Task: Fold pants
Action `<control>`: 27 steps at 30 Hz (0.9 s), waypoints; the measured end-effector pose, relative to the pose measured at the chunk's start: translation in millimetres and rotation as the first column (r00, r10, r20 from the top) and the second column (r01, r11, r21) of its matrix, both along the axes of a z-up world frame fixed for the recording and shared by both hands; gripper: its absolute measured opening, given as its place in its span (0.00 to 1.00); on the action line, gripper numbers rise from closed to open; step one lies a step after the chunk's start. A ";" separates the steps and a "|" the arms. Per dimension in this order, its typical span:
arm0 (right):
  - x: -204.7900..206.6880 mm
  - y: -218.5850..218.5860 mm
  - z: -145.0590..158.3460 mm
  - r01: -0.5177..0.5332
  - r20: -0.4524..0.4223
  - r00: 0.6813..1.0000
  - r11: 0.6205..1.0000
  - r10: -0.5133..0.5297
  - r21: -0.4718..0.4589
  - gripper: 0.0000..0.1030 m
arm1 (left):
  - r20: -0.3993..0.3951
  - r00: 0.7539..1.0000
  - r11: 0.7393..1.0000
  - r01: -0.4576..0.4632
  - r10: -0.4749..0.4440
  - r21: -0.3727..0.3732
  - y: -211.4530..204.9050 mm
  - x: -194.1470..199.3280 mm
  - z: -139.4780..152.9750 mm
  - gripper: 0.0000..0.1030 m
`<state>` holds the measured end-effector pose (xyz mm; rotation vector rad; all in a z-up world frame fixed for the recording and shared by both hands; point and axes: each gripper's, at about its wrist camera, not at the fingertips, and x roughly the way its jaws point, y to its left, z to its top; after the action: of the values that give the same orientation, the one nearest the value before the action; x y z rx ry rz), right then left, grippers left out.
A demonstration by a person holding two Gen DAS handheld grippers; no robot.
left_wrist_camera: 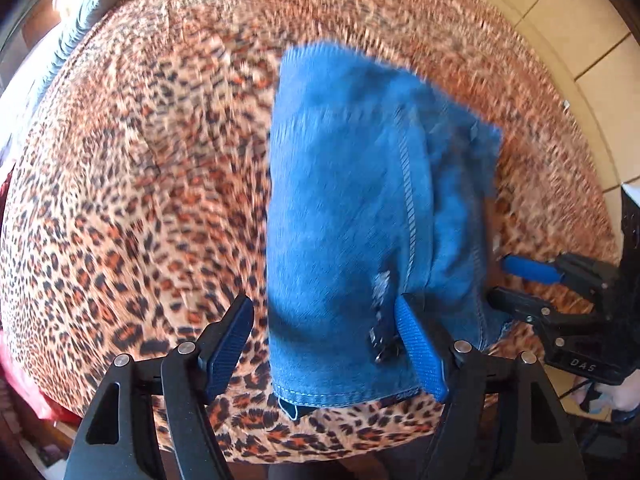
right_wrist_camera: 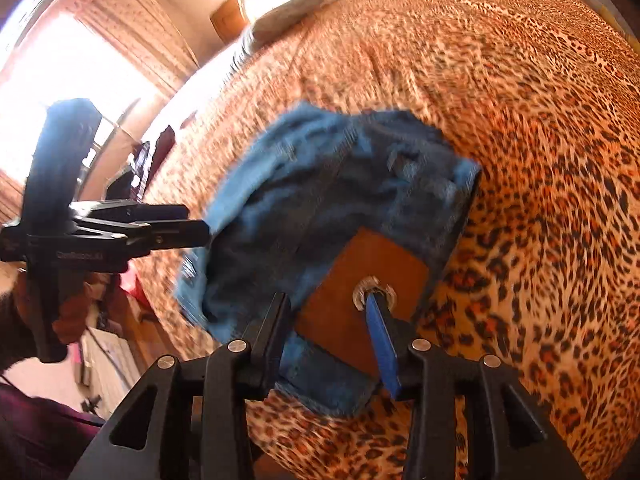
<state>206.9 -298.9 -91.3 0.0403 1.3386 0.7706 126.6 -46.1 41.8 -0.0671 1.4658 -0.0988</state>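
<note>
A folded bundle of blue jeans (left_wrist_camera: 352,184) lies on a leopard-print bedspread (left_wrist_camera: 120,200). My left gripper (left_wrist_camera: 328,344) points straight down over the bundle's near hem. Its jaws stand wide, one finger over bare bedspread and the other over the denim, gripping nothing. In the right wrist view the jeans (right_wrist_camera: 320,184) show a brown leather patch (right_wrist_camera: 344,280) with a metal button. My right gripper (right_wrist_camera: 332,332) straddles that patch with its pads apart from the cloth. It also shows at the jeans' right edge, right gripper (left_wrist_camera: 500,280). The left gripper (right_wrist_camera: 196,222) reaches the bundle's left side, held by a hand (right_wrist_camera: 72,312).
A grey pillow (left_wrist_camera: 92,4) lies at the bed's far end. Tiled floor (left_wrist_camera: 592,40) runs along the bed's right side. In the right wrist view, wooden furniture (right_wrist_camera: 248,4) and a bright curtained window (right_wrist_camera: 60,60) lie beyond the bedspread (right_wrist_camera: 540,160).
</note>
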 end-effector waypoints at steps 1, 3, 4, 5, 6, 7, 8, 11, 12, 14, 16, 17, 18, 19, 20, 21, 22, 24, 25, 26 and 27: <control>-2.6 -4.7 -9.1 0.025 -0.015 1.000 1.000 -0.025 0.015 0.53 | -0.010 1.000 1.000 -0.021 0.021 -0.001 0.2 -0.9 -12.0 0.73; 1.9 -11.8 -6.3 0.064 -0.058 0.996 0.997 -0.062 0.043 0.53 | -0.033 0.995 0.994 -0.096 0.094 -0.058 9.6 2.4 -12.5 0.72; 5.2 -13.6 -2.1 0.072 -0.081 0.994 0.997 -0.068 0.042 0.53 | -0.051 0.992 0.988 -0.122 0.118 -0.090 12.8 4.2 -8.5 0.70; 8.7 -18.1 4.4 0.089 -0.081 0.993 0.994 -0.084 0.062 0.53 | -0.047 0.991 0.985 -0.128 0.123 -0.115 15.1 5.2 -1.3 0.62; 11.9 -25.4 12.8 0.114 -0.080 0.991 0.988 -0.106 0.105 0.54 | -0.028 0.993 0.985 -0.119 0.116 -0.127 15.9 5.3 8.8 0.60; 16.4 -34.6 19.4 0.149 -0.095 0.986 0.976 -0.135 0.158 0.54 | 0.003 0.994 0.986 -0.108 0.109 -0.130 17.2 5.2 20.0 0.60; 20.8 -45.1 23.0 0.190 -0.124 0.978 0.961 -0.167 0.202 0.56 | 0.036 0.993 0.985 -0.102 0.108 -0.138 20.1 5.1 31.3 0.62; 33.7 -70.1 17.8 0.310 -0.213 0.943 0.911 -0.257 0.271 0.65 | 0.073 0.982 0.969 -0.156 0.172 -0.189 36.4 13.2 48.6 0.76; 36.8 -74.1 11.8 0.332 -0.240 0.933 0.902 -0.270 0.277 0.65 | 0.062 0.976 0.959 -0.190 0.207 -0.212 42.9 18.4 47.2 0.79; 39.6 -77.4 -1.1 0.360 -0.286 0.916 0.892 -0.282 0.273 0.65 | -0.002 0.964 0.930 -0.257 0.266 -0.263 61.3 22.4 39.2 0.79; 40.4 -77.4 -12.8 0.379 -0.321 0.902 0.883 -0.287 0.277 0.65 | -0.058 0.950 0.902 -0.310 0.307 -0.299 69.6 27.4 26.1 0.79; 39.5 -77.5 -17.9 0.387 -0.339 0.896 0.878 -0.286 0.283 0.65 | -0.073 0.945 0.893 -0.325 0.318 -0.312 71.4 29.1 22.2 0.79; 40.1 -73.9 -19.9 0.395 -0.353 0.891 0.871 -0.286 0.292 0.65 | -0.090 0.943 0.884 -0.333 0.322 -0.328 74.2 30.4 18.2 0.79; 39.9 -72.8 -22.9 0.402 -0.367 0.886 0.862 -0.283 0.307 0.65 | -0.100 0.939 0.879 -0.342 0.328 -0.332 74.7 32.4 14.9 0.79; 42.0 -69.8 -25.2 0.406 -0.381 0.882 0.857 -0.276 0.319 0.65 | -0.104 0.938 0.876 -0.345 0.330 -0.338 74.6 35.5 11.6 0.79; 41.7 -67.3 -28.0 0.408 -0.391 0.879 0.856 -0.273 0.317 0.65 | -0.114 0.940 0.874 -0.340 0.321 -0.348 75.1 39.9 6.8 0.79; 41.1 -64.5 -30.6 0.408 -0.401 0.875 0.857 -0.270 0.314 0.65 | -0.126 0.942 0.872 -0.335 0.311 -0.356 74.4 45.7 1.1 0.79; 40.5 -58.1 -33.2 0.420 -0.413 0.869 0.846 -0.271 0.328 0.65 | -0.148 0.947 0.871 -0.322 0.287 -0.372 69.8 52.8 -6.4 0.79; 40.6 -56.6 -33.4 0.429 -0.422 0.865 0.836 -0.272 0.342 0.66 | -0.158 0.950 0.871 -0.312 0.271 -0.380 68.4 57.7 -13.5 0.79; 40.8 -54.5 -35.0 0.440 -0.440 0.858 0.822 -0.265 0.363 0.66 | -0.172 0.953 0.872 -0.299 0.251 -0.386 65.1 62.0 -18.7 0.79; 40.9 -52.0 -35.9 0.451 -0.449 0.852 0.814 -0.271 0.366 0.67 | -0.183 0.956 0.875 -0.286 0.230 -0.392 61.3 68.4 -23.0 0.79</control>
<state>247.8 -350.9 -127.1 0.8513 1.4182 0.7493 195.0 15.2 18.8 -0.6279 1.5332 -0.1896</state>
